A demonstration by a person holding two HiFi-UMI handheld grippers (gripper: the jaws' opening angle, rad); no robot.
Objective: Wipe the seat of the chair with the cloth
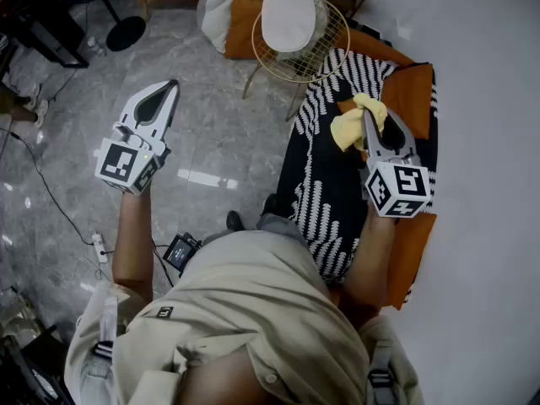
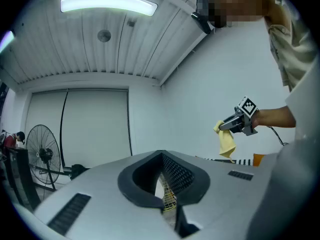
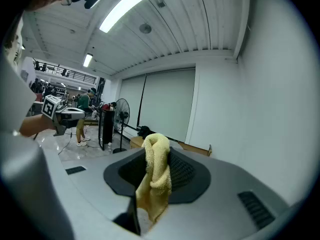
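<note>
Two fingers [image 3: 220,199] of your right gripper [image 1: 369,116] pinch the cloth [image 3: 156,176], which bunches into a knot above them and spills in a loose fold below. It is the one cloth in sight: pale yellow, nubby like terry, crumpled, with no flat face showing. In your head view it hangs over a black-and-white striped throw [image 1: 325,184] that drapes an orange cushion [image 1: 419,87] set against the white wall [image 1: 489,142]. You cannot tell whether the cloth touches the throw.

Your left gripper [image 1: 171,87] is out over the floor [image 1: 219,133], well apart from the right one. Its fingers are pressed almost together with nothing held, and only a sliver of wire mesh shows through the slit.

Beyond the throw stands one wire chair [image 1: 314,56] with a round white seat pad [image 1: 288,17], just beside the orange cushion.

Underfoot is glossy grey stone with pale veins. Overhead, the gripper views show a ceiling [image 2: 100,54] of white slats with a long strip light [image 2: 107,4]. One standing fan [image 2: 42,151] sits near a pale panelled wall, and a few people stand far off in the right gripper view.
</note>
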